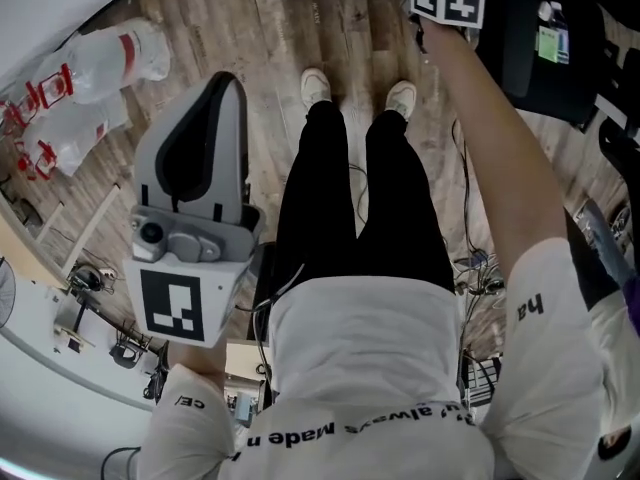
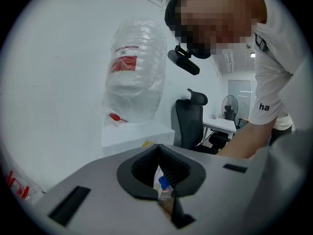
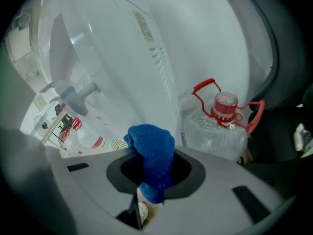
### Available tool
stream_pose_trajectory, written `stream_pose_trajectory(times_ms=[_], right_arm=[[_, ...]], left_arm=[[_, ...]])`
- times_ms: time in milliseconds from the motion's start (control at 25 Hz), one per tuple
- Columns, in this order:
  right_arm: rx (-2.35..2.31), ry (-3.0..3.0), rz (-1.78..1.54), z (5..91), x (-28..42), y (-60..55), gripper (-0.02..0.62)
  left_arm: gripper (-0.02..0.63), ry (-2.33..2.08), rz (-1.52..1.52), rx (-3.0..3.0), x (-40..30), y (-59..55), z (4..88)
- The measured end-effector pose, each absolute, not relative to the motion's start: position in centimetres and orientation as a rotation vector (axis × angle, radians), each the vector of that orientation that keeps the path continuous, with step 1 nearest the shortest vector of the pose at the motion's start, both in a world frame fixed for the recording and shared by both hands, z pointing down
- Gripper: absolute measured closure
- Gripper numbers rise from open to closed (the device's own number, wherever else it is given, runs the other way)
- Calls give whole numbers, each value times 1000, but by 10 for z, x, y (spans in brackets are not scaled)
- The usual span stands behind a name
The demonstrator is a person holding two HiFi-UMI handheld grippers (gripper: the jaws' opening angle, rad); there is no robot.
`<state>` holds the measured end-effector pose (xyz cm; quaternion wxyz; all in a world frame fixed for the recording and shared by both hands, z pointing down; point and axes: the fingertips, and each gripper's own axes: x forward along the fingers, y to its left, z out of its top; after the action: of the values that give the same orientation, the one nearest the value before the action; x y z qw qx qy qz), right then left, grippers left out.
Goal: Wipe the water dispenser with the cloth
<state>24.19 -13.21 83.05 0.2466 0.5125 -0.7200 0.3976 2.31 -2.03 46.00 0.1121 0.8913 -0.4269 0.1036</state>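
A textured bright blue cloth (image 3: 151, 151) stands out against the glossy white plastic water dispenser (image 3: 161, 48). The clear plastic water jug (image 3: 215, 131) has a red cap and handle. The grey left hand-held gripper (image 1: 228, 80) bears a black-and-white square marker. The plank floor (image 1: 260, 48) is pale brown wood-grain.

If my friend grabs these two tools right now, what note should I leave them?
Left tool: shut and empty, held by the person's legs, away from the job.
Right tool: shut on the fuzzy blue cloth, up close to the white plastic water dispenser.
Done: cloth is in the tool. I cannot tell whether any wiping has happened.
Left: wipe the dispenser's side and around its tap.
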Motion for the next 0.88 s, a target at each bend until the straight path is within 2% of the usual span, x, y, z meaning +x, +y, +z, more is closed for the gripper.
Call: stream_pose_trajectory(times_ms=[880], right_arm=[[1368,-1785,1002,922,244,-131,520]], left_arm=[[588,-1286,306,2528,-9,-38,531]])
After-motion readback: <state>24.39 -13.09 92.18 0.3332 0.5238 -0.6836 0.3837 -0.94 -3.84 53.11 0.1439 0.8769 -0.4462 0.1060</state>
